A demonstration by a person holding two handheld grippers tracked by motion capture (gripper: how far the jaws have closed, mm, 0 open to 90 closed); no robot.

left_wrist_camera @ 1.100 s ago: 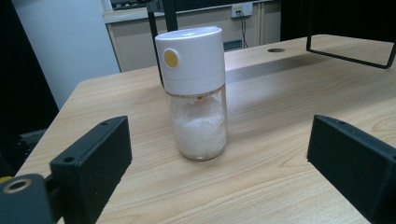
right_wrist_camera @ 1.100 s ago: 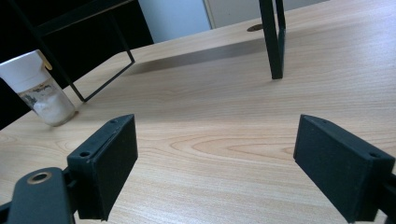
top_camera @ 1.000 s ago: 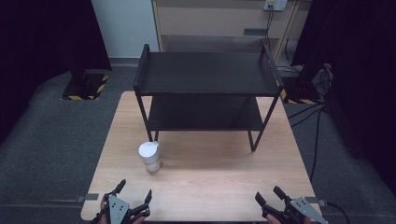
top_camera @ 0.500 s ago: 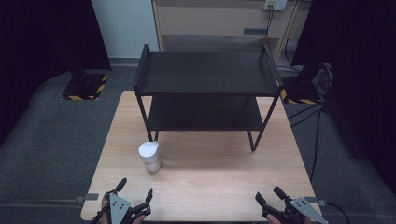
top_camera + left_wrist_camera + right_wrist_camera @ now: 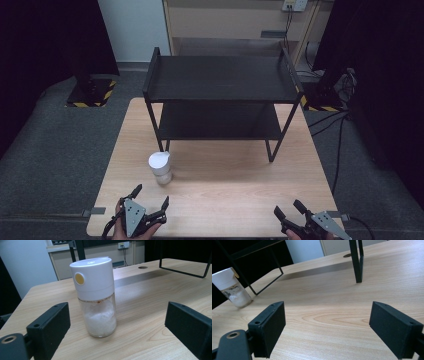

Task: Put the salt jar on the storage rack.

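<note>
Shaker (image 5: 96, 296) | white cap, round yellow dot | no readable writing

Lab: hazard-striped stand bases (image 5: 90, 95), dark curtains (image 5: 45, 45)

Left claw (image 5: 149, 196), right claw (image 5: 289, 210): black blocky jaws w/ screw holes, grey triangular plates.

Grey carpet floor (image 5: 50, 150), beige cabinet (image 5: 225, 22)
</note>
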